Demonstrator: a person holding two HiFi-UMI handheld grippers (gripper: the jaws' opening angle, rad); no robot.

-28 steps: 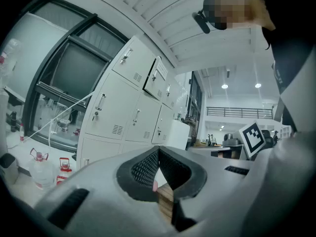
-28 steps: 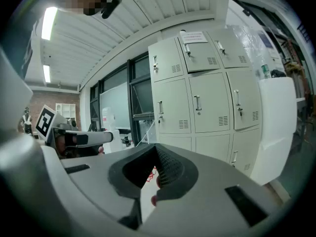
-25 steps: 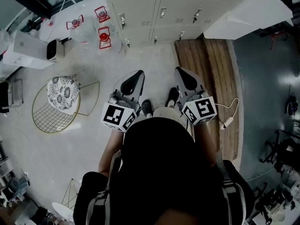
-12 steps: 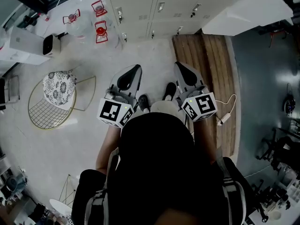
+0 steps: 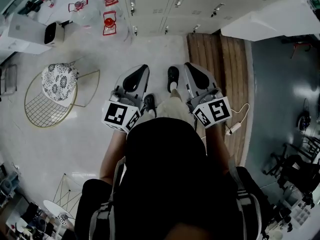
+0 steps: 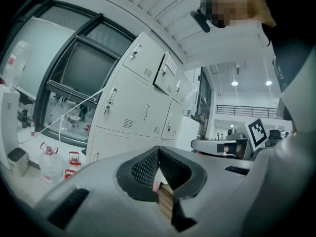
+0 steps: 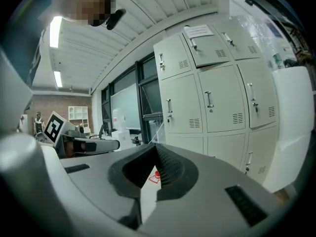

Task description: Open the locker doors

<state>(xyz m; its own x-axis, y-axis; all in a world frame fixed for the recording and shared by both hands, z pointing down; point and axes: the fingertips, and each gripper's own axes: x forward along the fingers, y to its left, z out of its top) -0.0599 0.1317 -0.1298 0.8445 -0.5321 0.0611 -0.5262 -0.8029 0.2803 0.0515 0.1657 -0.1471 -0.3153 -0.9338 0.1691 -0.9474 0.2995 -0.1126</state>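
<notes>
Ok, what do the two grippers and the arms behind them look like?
The left gripper and right gripper both have smooth light grey shells tapering to a beak, with black dimpled pads inside. Each carries a cube with black-and-white square markers at the rear. The person wears a black top that leaves the forearms bare.

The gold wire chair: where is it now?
In the head view the wire chair stands at the left, left of the left gripper and below the white box.
</notes>
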